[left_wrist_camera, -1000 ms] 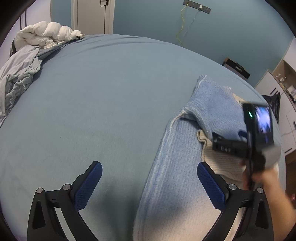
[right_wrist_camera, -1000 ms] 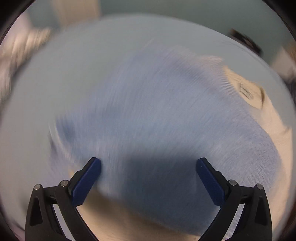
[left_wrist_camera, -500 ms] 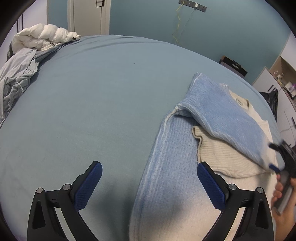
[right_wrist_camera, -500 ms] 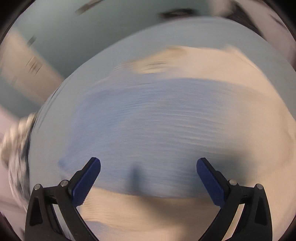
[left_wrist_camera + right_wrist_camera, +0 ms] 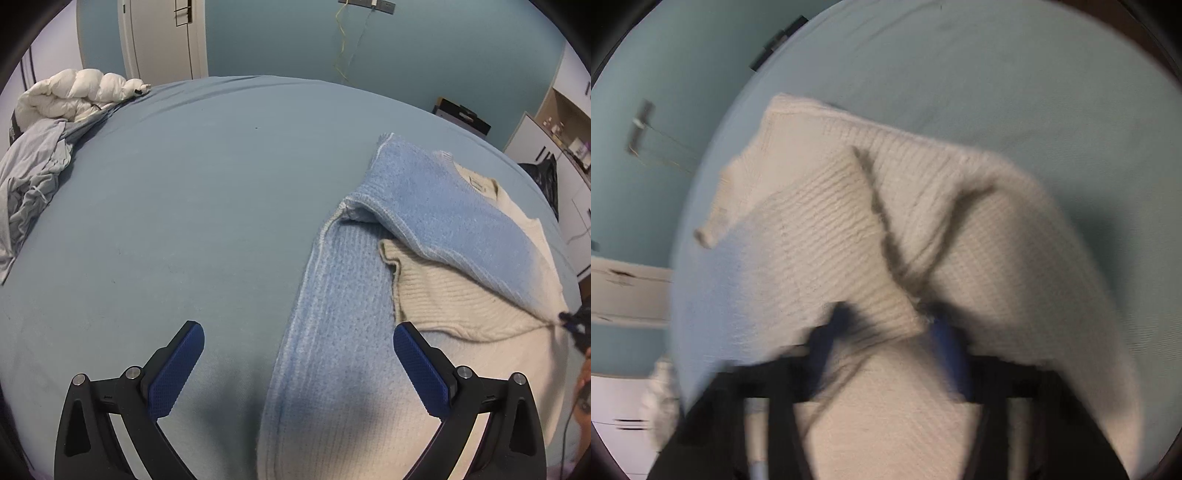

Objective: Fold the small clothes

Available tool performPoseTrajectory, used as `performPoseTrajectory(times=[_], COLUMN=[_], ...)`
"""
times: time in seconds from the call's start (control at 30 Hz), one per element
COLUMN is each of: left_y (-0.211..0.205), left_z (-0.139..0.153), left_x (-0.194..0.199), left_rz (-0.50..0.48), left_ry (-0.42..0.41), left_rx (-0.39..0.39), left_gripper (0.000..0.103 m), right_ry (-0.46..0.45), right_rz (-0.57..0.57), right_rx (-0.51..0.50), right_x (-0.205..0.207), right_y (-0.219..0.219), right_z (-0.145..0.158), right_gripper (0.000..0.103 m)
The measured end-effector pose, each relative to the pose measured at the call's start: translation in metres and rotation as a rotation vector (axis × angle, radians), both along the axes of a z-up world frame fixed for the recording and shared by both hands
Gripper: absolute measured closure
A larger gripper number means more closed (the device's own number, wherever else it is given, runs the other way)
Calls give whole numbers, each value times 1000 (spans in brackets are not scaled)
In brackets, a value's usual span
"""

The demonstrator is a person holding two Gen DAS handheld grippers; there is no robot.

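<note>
On the bed (image 5: 207,206), toward its right side in the left wrist view, lies the sweater (image 5: 436,236), a knit that shades from blue to cream. One sleeve (image 5: 461,221) is already folded across the body, and a cream cuff (image 5: 391,258) shows beneath it. I judge the fold as barely begun: one sleeve is over, while the other side, the hem and the final halving are all left to do.

My right gripper (image 5: 886,328) is closing on the sweater's cream edge. The right wrist view is blurred, but the knit bunches between the blue pads and rises from them in a tented fold, so I read it as pinched there. In the left wrist view the same gripper is a dark shape at the far right edge, with the cloth drawn to a point at it. My left gripper (image 5: 295,369) hangs with its jaws wide apart above the near blue part of the sweater, holding nothing.

The bed wears a smooth grey-blue sheet, mostly bare. At its far left corner sit a white puffy quilt (image 5: 74,96) and a crumpled grey garment (image 5: 33,177). Behind are a blue-green wall, a white door (image 5: 162,37), a cable (image 5: 347,44) hanging from a wall strip, and white shelving (image 5: 561,125) on the right.
</note>
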State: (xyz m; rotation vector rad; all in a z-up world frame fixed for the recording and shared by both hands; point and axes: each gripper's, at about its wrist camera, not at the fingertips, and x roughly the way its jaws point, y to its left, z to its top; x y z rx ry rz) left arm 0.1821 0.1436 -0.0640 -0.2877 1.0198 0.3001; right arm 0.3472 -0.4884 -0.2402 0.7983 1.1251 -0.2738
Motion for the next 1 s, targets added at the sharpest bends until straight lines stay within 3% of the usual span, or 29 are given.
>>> performPoseTrajectory(times=[0.03, 0.27, 0.37, 0.43, 0.5, 0.57, 0.6, 0.67, 0.7, 0.73, 0.77, 0.8, 0.9, 1.0], left_y=[-1, -2, -2, -3, -5, -7, -8, -11, -12, -13, -15, -17, -18, -16], left_z=[0, 3, 6, 7, 7, 8, 9, 10, 10, 10, 10, 10, 8, 6], left_x=[0, -2, -5, -6, -7, -7, -7, -7, -6, -6, -5, -4, -2, -2], left_rz=[-4, -7, -3, -7, -17, -24, -26, -34, -39, -45, -50, -56, -69, -74], left_ry=[2, -3, -14, -16, -16, -15, -17, -22, -22, -21, -19, -16, -7, 2], left_rx=[4, 26, 29, 30, 37, 47, 49, 57, 64, 70, 76, 83, 86, 89], left_gripper=[0, 0, 0, 0, 0, 0, 0, 0, 0, 0, 0, 0, 0, 0], right_ry=[-28, -249, -263, -235, -151, 56, 110, 87, 41, 9, -10, -41, -158, -117], right_rz=[13, 80, 55, 37, 29, 40, 5, -98, -107, -79, -38, 18, 204, 367], right_rx=[-42, -125, -127, -125, -114, -191, -242, -256, -230, -215, -218, -226, -228, -255], right_x=[4, -36, -58, -71, -74, -69, -74, -87, -87, -78, -68, -55, -17, 21], right_y=[13, 37, 37, 26, 15, 8, 4, -6, -6, 1, 11, 24, 76, 127], right_z=[8, 82, 84, 71, 44, 2, -2, -1, 4, 10, 18, 27, 42, 25], right_gripper=[96, 97, 97, 97, 97, 94, 93, 90, 87, 70, 43, 33, 30, 30])
